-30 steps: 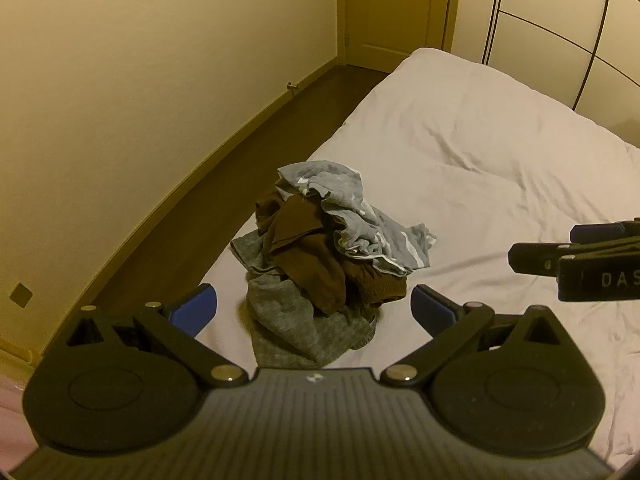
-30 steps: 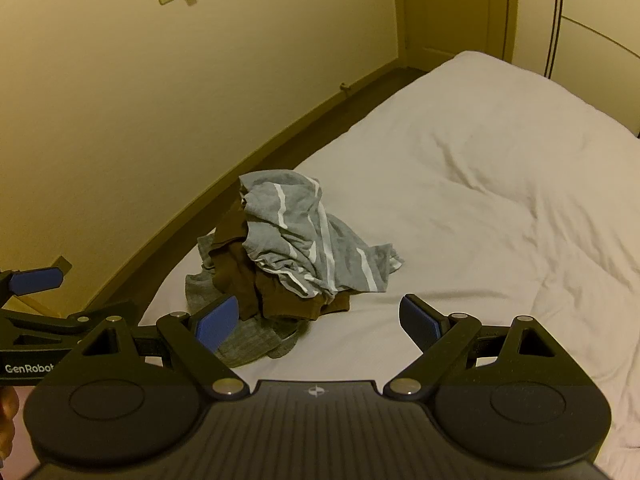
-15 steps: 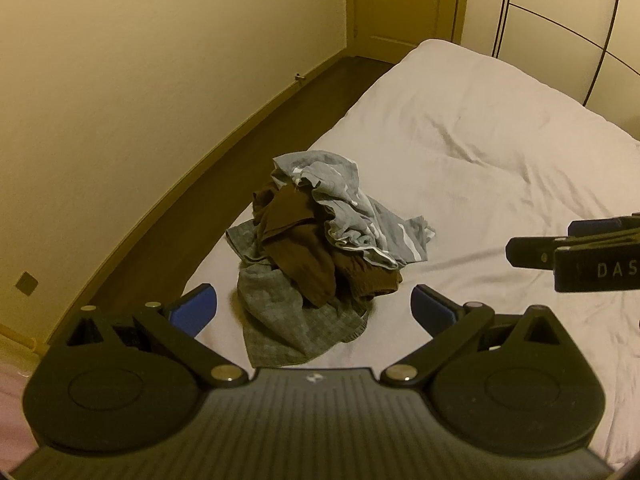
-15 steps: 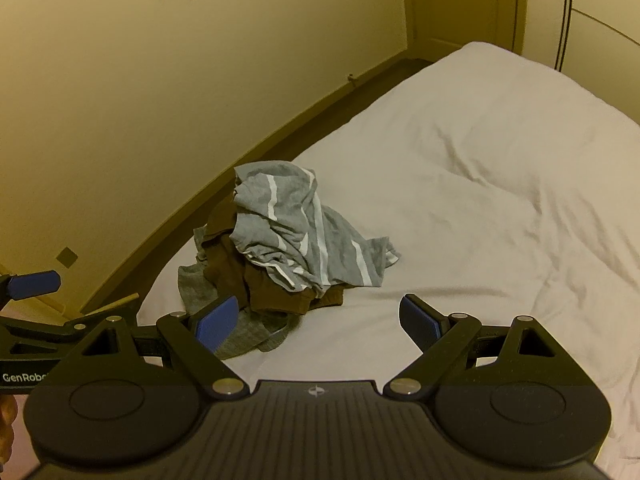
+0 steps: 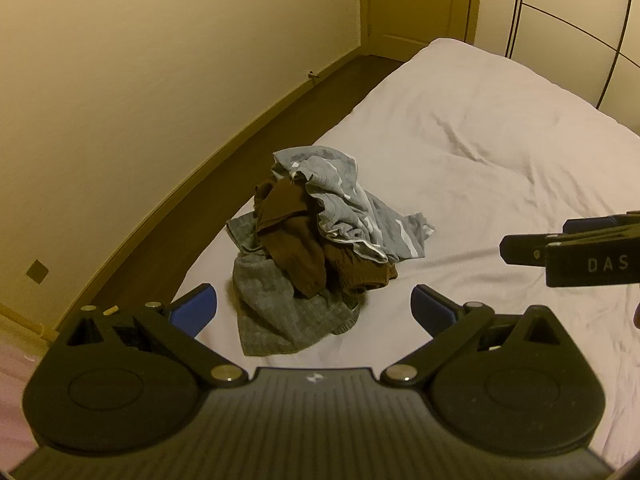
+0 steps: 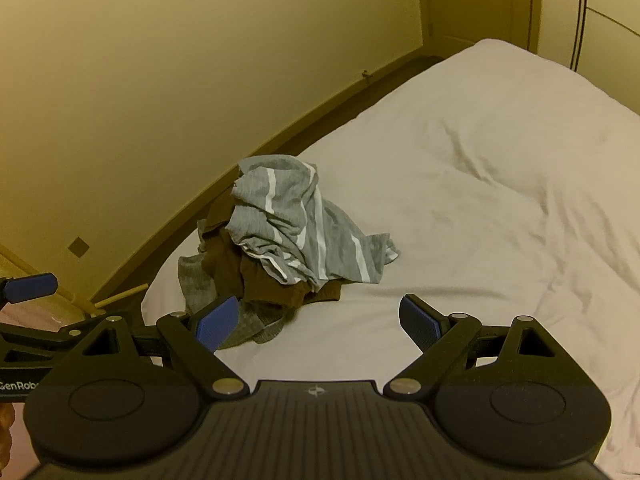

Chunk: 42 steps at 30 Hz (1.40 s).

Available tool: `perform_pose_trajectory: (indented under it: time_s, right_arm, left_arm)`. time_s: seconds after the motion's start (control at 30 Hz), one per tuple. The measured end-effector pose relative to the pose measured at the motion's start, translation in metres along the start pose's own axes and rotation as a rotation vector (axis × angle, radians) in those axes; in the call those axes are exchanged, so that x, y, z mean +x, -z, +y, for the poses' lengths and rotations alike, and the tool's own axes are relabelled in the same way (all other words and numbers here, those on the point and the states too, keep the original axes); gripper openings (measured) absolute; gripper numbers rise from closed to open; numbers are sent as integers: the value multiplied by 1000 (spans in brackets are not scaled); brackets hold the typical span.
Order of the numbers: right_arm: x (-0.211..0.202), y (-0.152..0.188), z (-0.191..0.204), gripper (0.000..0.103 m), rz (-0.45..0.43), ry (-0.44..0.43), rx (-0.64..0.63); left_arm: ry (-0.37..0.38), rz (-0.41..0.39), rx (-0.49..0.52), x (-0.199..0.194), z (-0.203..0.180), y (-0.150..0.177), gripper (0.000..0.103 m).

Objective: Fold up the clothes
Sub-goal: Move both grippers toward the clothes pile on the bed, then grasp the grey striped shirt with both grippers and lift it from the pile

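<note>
the clothes are lying as one crumpled heap (image 5: 316, 248) on the white bed (image 5: 500, 152), just ahead of both tongs and a little to the left of the right tongs' centre line. the left tongs (image 5: 314, 308) are hovering with fingers spread wide apart, gripping nothing, the heap sitting ahead between them. the right tongs (image 6: 318, 318) are likewise gaping and empty.

three garments are showing in the heap: one grey striped piece (image 6: 296, 220) on top, one brown piece (image 5: 296, 244) under it, one grey knit piece (image 5: 280, 312) at the bottom, nearest the tongs. more could be hiding underneath.

nothing folded is lying in view, so the step in hand is looking like picking a garment out of the heap. that is calling for pinching a single layer, likely the striped top piece, lifting it free, and spreading it on the open sheet to the right of the tongs.
</note>
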State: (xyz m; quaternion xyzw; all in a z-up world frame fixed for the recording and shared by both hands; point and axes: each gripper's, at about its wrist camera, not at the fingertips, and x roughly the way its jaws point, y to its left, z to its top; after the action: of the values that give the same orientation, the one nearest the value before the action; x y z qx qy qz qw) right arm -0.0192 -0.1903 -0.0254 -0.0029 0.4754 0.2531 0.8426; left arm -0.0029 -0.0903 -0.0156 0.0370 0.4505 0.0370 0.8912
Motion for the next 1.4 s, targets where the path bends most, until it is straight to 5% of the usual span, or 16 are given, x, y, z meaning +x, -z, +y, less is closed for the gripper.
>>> perform_pose_trajectory:
  time_s: [0.37, 0.77, 0.93, 1.07, 1.1, 1.13, 1.17, 1.4]
  right_arm:
    - [7, 9, -3, 89, 14, 0, -11]
    - [60, 1, -12, 89, -20, 99, -12]
    - [98, -8, -13, 82, -12, 90, -31]
    - [137, -14, -5, 72, 16, 70, -109]
    - [146, -15, -3, 70, 23, 64, -124]
    - [156, -16, -2, 69, 30, 58, -140]
    - [165, -17, 0, 69, 37, 52, -156]
    - [226, -30, 12, 69, 39, 0, -307]
  left_arm:
    - [-1, 17, 6, -1, -6, 13, 102]
    - [131, -11, 244, 110, -7, -32, 101]
    - [187, -18, 338, 156, -8, -51, 86]
    - [254, 54, 344, 205, -5, -59, 71]
    - [270, 73, 346, 217, -4, -61, 57]
    - [287, 91, 347, 229, -3, -62, 27]
    - [302, 108, 345, 240, -2, -64, 12]
    - [410, 84, 217, 221, 51, -78, 4]
